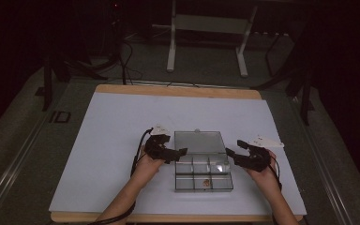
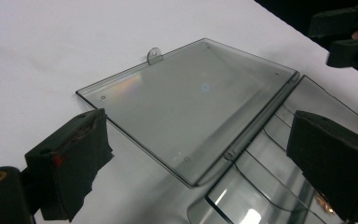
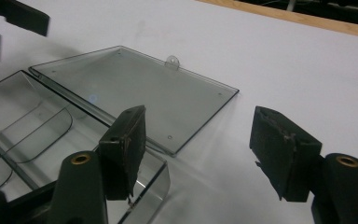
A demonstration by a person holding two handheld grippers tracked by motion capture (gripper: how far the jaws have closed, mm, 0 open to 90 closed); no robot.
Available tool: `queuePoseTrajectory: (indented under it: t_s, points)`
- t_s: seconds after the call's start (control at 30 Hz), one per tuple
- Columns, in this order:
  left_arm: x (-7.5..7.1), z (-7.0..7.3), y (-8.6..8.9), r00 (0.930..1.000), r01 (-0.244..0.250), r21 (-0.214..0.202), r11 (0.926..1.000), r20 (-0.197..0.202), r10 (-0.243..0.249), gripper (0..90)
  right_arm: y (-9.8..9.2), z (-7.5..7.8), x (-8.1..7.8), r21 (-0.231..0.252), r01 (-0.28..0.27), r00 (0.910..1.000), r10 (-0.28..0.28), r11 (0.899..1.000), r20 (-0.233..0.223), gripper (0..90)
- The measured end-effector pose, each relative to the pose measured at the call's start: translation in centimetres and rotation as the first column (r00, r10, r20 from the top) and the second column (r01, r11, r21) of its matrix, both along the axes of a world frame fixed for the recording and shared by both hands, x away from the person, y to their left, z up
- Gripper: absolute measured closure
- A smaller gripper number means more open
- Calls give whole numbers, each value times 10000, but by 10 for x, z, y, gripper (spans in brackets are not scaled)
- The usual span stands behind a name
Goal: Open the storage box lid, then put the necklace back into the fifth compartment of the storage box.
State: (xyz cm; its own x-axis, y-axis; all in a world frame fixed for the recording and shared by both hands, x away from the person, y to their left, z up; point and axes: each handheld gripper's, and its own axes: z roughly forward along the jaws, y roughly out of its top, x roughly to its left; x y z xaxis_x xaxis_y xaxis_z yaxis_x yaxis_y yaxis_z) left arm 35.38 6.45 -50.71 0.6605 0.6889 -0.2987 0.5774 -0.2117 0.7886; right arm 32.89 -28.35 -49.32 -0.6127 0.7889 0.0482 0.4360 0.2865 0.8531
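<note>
Clear smoky plastic compartment box, lid flat open away from person, between left gripper and right gripper; both wide, empty, flanking hinge line

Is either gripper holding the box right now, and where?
Nothing held: left gripper and right gripper both stand open beside the clear box, lid flat open.
</note>
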Motion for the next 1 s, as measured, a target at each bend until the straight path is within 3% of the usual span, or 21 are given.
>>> queuePoseTrajectory:
  t_s: [0.3,0.43,0.6,0.63,0.83,1.0]
  points:
    - [15,-11,-2,9945,-460,-159,9988,-950,443,127,8,2,4,10,-133,9999,133,9999,18,366]
    - [21,-16,-3,9837,-798,35,9968,-1616,793,152,12,-1,11,33,-116,9999,116,9999,-68,370]
    - [27,-19,-5,9689,-1073,-151,9941,-2260,1011,168,13,-4,16,45,-33,9998,34,10000,-195,371]
    - [28,-20,-6,9672,-1049,-128,9944,-2341,990,219,13,-6,17,55,14,9996,-12,10000,-276,372]
    - [30,-22,-11,9583,-982,-76,9951,-2705,925,272,14,-8,19,58,15,9991,-13,10000,-432,373]
    - [32,-23,-8,9416,-1127,-398,9928,-3233,939,330,14,-6,19,52,1,9993,1,10000,-378,377]
